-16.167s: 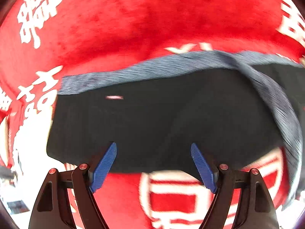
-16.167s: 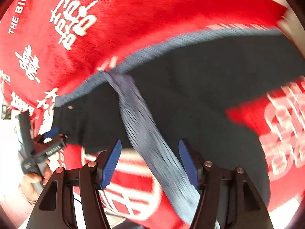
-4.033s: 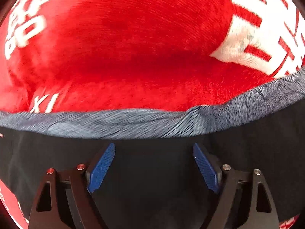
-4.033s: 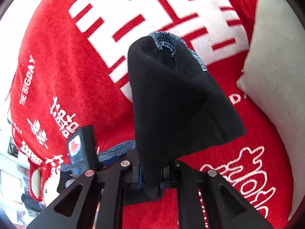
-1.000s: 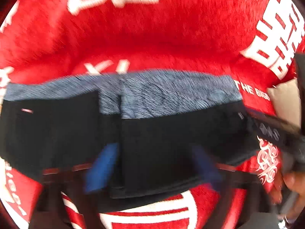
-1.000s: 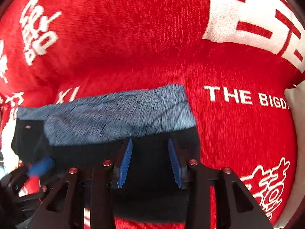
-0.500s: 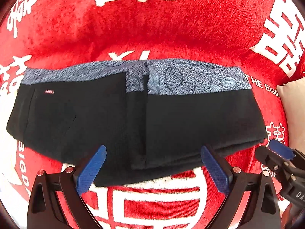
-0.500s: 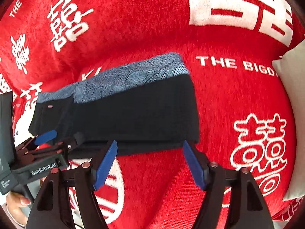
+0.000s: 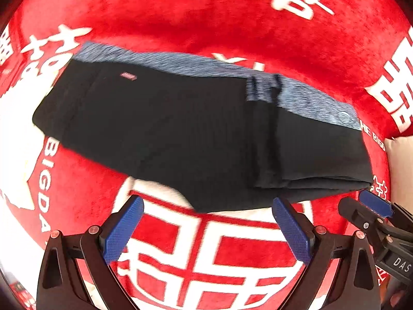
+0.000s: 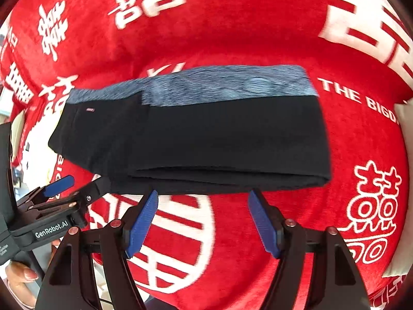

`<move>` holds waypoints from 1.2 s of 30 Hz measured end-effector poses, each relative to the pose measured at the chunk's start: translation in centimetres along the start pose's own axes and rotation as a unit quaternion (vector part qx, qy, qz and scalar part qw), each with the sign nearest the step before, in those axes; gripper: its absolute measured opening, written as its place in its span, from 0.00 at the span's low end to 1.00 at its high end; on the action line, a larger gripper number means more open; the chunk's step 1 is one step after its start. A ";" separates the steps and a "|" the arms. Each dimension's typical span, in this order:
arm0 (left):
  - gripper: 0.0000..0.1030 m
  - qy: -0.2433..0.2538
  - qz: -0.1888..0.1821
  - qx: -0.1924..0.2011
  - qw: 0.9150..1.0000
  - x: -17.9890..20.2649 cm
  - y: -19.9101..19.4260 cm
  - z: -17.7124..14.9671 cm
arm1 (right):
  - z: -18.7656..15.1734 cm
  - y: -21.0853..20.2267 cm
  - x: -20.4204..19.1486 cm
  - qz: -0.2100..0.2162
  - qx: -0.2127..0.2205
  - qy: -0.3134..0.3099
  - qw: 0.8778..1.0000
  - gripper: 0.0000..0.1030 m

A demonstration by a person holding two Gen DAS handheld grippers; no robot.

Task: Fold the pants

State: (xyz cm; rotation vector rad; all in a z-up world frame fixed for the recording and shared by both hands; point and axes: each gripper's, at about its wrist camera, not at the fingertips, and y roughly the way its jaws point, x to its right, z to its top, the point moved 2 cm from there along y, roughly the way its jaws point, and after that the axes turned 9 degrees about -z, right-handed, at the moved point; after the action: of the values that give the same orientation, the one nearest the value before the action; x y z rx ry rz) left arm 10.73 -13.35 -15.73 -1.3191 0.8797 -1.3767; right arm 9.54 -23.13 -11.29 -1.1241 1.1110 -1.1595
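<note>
The black pants (image 9: 180,129) with a blue-grey patterned side band (image 9: 309,100) lie flat on the red blanket, folded over on the right so a doubled layer covers that end. They also show in the right wrist view (image 10: 206,139). My left gripper (image 9: 206,227) is open and empty, just short of the pants' near edge. My right gripper (image 10: 204,219) is open and empty, just short of the folded near edge. The right gripper also shows at the lower right of the left wrist view (image 9: 371,211), and the left gripper at the lower left of the right wrist view (image 10: 59,196).
A red plush blanket (image 10: 232,25) with white characters covers the whole surface. A pale cushion (image 10: 402,118) lies at the right edge. A hand (image 10: 23,273) holds the left gripper's handle at the lower left.
Both grippers have drawn back a little from the pants, and the left view has swung to the left. The pants lie as they did half a second ago.
</note>
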 end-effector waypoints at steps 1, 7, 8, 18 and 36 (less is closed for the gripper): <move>0.97 -0.003 0.001 0.001 1.000 -0.5 -0.1 -0.1 | 0.1 0.2 -0.6 0.000 -0.001 -0.004 1.000 0.73; 0.97 -0.027 0.013 0.006 1.000 -3.6 -0.3 -0.5 | 1.4 1.4 -3.5 -0.014 -0.001 -0.024 1.000 0.74; 0.97 -0.033 0.012 0.007 0.999 -4.1 -0.3 -0.6 | 1.9 1.5 -3.7 -0.025 0.005 -0.024 0.999 0.74; 0.97 -0.083 0.015 0.009 0.996 -7.5 0.0 -0.3 | 3.6 6.2 -6.1 -0.100 -0.024 -0.064 0.993 0.73; 0.97 -0.136 -0.011 0.035 0.990 -10.9 -0.8 -0.3 | 7.0 4.1 -6.3 -0.075 0.022 -0.029 0.997 0.74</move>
State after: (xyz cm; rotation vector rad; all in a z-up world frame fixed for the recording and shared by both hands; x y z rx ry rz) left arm 9.31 -2.72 -17.79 -1.4241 0.6295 -1.1979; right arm 16.46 -16.11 -14.32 -1.2148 0.9651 -1.2532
